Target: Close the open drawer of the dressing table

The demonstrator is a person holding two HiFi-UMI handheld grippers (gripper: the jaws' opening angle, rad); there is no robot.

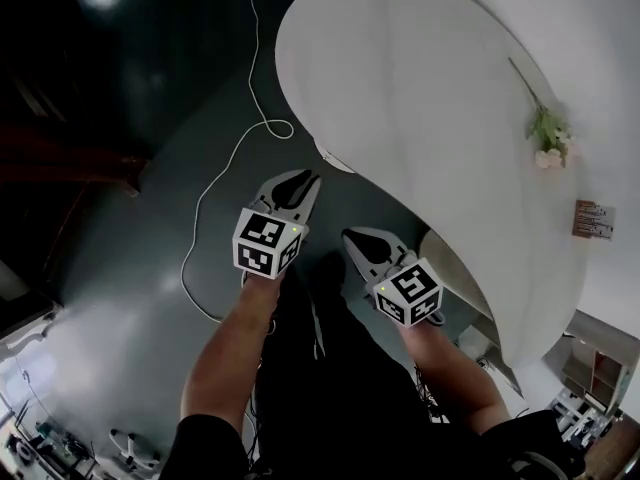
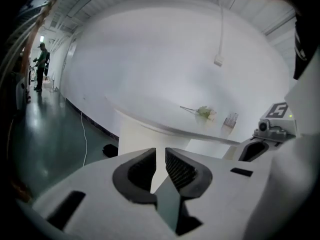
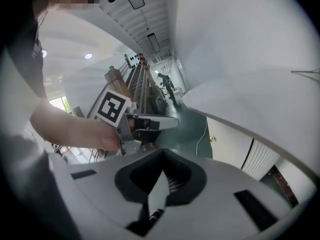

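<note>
Hovering beside the dressing table [image 1: 420,98], the left gripper [image 1: 303,183] is barely parted and empty, the right gripper [image 1: 354,238] closed on nothing; drawer closing appears not yet begun.

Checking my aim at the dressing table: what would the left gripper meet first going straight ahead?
Probably the dressing table's white base, framed between the left gripper's slightly parted jaws, just below the tabletop's edge. Its distance is unclear.

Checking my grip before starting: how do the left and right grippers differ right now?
The left gripper has its jaws slightly apart; the right gripper has them shut. The left is held farther forward than the right. Both are empty, beside the white table.
</note>
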